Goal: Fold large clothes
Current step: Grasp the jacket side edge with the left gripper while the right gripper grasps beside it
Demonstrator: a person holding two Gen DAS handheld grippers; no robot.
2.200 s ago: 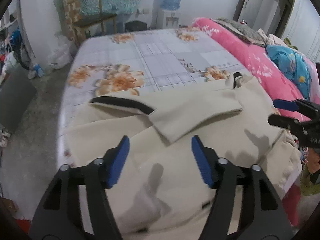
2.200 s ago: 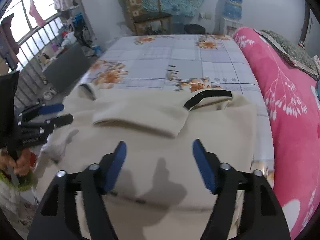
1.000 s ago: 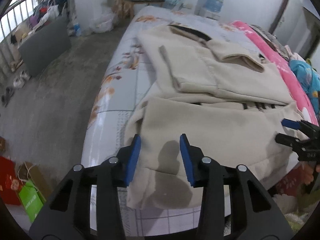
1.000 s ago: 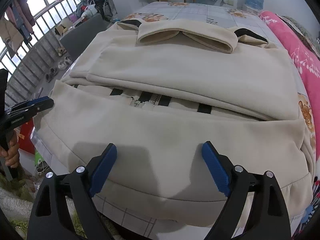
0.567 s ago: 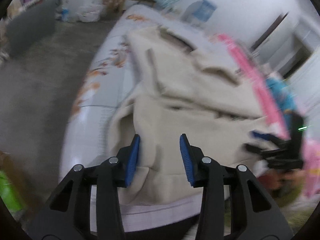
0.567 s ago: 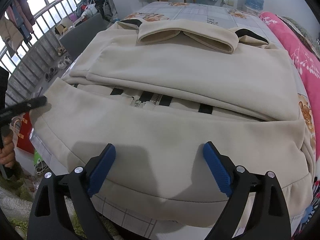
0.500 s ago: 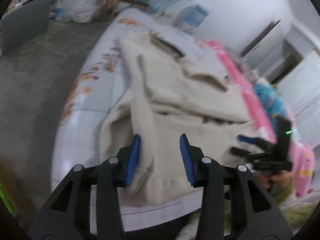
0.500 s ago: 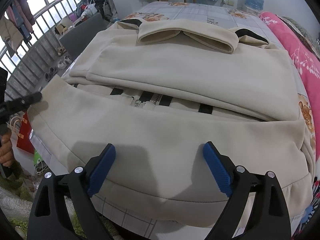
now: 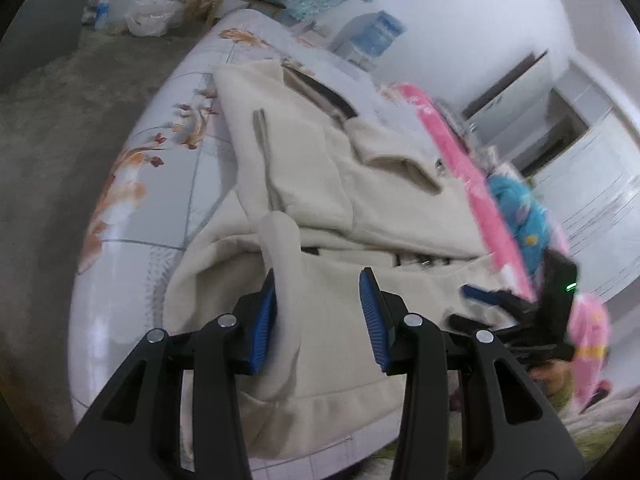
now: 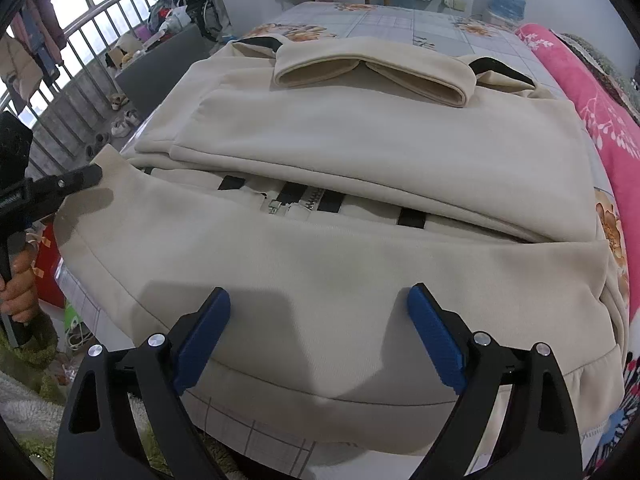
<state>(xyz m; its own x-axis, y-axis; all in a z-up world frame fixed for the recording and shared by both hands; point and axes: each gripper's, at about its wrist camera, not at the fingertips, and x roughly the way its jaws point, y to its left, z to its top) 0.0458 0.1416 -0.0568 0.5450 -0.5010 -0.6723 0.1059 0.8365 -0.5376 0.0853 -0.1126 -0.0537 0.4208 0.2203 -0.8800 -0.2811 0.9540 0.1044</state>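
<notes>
cream jacket (image 10: 360, 152): lying partly folded on the bed (image 10: 420, 28) | left gripper (image 9: 318, 312): jaws part-open, hem corner fold beside left pad, grip unclear | right gripper (image 10: 320, 336): jaws wide apart, over near hem, empty

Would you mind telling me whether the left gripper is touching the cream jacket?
Touching. In the left wrist view, a raised fold of the cream jacket lies against the inner pad of the left gripper.
</notes>
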